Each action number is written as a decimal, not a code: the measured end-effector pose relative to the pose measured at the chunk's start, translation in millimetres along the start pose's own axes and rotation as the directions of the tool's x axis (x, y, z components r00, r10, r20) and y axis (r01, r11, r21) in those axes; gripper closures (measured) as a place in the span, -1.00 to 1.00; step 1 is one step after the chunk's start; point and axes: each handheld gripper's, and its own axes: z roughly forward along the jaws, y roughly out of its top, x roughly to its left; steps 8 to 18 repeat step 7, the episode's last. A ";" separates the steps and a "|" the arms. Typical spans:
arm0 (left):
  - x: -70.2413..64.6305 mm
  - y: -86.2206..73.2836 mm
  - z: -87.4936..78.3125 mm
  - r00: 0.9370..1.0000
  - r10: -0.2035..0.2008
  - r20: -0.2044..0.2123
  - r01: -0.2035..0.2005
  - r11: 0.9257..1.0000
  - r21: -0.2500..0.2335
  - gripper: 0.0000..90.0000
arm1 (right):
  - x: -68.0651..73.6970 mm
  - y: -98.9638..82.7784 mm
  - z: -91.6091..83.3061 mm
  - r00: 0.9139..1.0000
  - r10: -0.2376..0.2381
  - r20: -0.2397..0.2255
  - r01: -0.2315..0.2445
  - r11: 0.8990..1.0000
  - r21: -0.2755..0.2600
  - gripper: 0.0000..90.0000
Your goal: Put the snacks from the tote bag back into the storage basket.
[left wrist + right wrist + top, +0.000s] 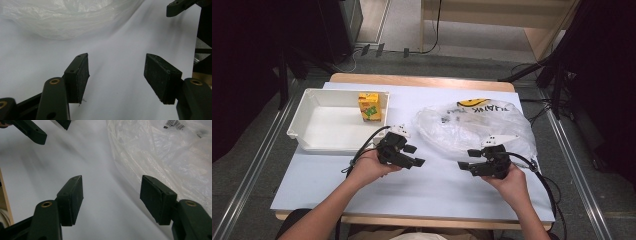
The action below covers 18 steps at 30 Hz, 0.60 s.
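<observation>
A: High view first: what is laid out, from the biggest thing down?

B: A white table top (362, 185) is seen, and on its far right part a crumpled clear plastic bag (472, 127) with a yellow smiley print is spread. At the far left a white tray (319, 142) is set, and a yellow juice carton (368, 106) is stood upright inside it, against its far right corner.

A: And how are the grippers placed?

B: The left gripper (413, 155) is held just in front of the tray's near right corner, and the right gripper (467, 160) is held at the bag's near edge. They are pointed toward each other, with bare table between them.

A: Is anything gripped?

B: Nothing. In the left gripper view, the left gripper (116, 76) is shown with its jaws wide apart over bare table, the bag (67, 17) lying beyond them. In the right gripper view, the right gripper (111, 198) is likewise spread wide and empty, the bag (170, 157) lying just beside its right jaw.
</observation>
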 end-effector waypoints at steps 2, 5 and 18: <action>0.8 -0.4 -0.4 1.000 -0.001 0.002 0.001 1.000 -0.001 -0.17 | -0.1 0.0 0.1 1.000 0.000 -0.001 0.000 1.000 0.000 -0.20; 2.7 -1.0 -0.4 1.000 -0.002 0.012 0.002 1.000 -0.003 -0.17 | -0.2 0.0 0.2 1.000 -0.002 0.000 0.002 1.000 0.002 -0.20; 2.7 -1.6 0.1 1.000 0.002 0.008 -0.002 1.000 -0.005 -0.17 | -0.5 0.2 0.2 1.000 -0.003 -0.001 0.003 1.000 0.001 -0.20</action>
